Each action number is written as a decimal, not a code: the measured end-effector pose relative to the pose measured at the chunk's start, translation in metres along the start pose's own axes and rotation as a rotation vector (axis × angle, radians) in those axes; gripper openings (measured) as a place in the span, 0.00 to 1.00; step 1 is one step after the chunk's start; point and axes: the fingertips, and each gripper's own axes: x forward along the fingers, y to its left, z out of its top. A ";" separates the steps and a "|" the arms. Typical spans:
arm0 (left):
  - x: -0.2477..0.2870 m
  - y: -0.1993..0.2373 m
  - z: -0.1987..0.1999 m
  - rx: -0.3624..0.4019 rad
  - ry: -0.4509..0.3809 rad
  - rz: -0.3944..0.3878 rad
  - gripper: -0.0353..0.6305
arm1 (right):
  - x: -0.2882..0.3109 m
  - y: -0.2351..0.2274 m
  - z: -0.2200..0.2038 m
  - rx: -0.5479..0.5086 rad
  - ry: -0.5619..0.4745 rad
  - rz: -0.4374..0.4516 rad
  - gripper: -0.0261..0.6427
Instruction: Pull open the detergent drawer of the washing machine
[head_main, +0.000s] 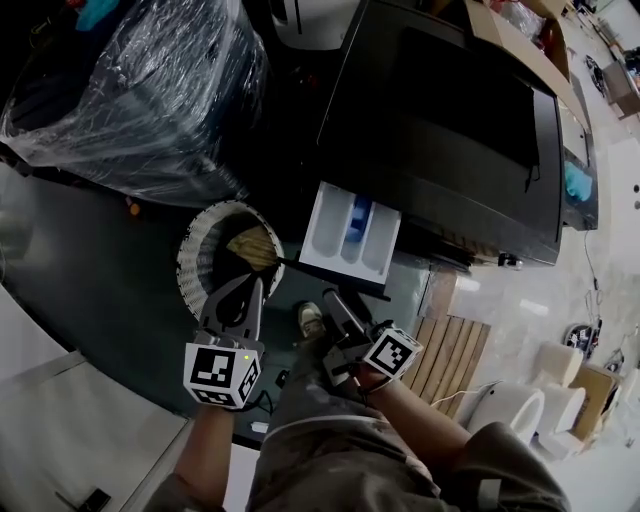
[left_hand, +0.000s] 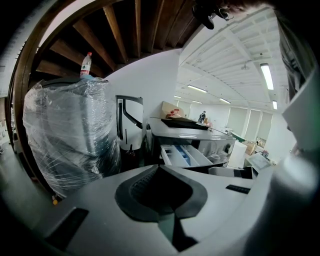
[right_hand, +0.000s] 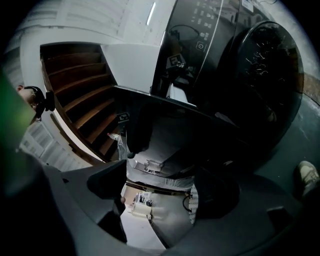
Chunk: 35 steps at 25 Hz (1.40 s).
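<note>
The black washing machine (head_main: 440, 120) stands ahead, and its white detergent drawer (head_main: 350, 235), with a blue compartment inside, is pulled out. My left gripper (head_main: 245, 287) hangs below and left of the drawer, shut and holding nothing. In the left gripper view the drawer (left_hand: 182, 155) shows beyond the closed left gripper (left_hand: 161, 172). My right gripper (head_main: 335, 300) sits just under the drawer's front, apart from it. In the right gripper view the right gripper (right_hand: 160, 187) is open and empty, with the round machine door (right_hand: 260, 75) above.
A plastic-wrapped appliance (head_main: 140, 90) stands left of the machine. A round white basket (head_main: 205, 250) sits on the floor by my left gripper. A shoe (head_main: 310, 318) shows between the grippers. Wooden slats (head_main: 450, 350) and white rolls (head_main: 530, 400) lie at right.
</note>
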 end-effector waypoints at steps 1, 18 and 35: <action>-0.001 0.000 0.004 0.000 -0.005 0.001 0.08 | -0.001 0.000 -0.002 0.002 0.024 -0.013 0.70; -0.033 0.010 0.082 -0.015 -0.082 0.077 0.08 | 0.004 0.128 0.016 -0.612 0.211 0.086 0.31; -0.074 0.000 0.211 0.113 -0.244 0.141 0.08 | 0.005 0.308 0.119 -1.185 0.092 0.265 0.12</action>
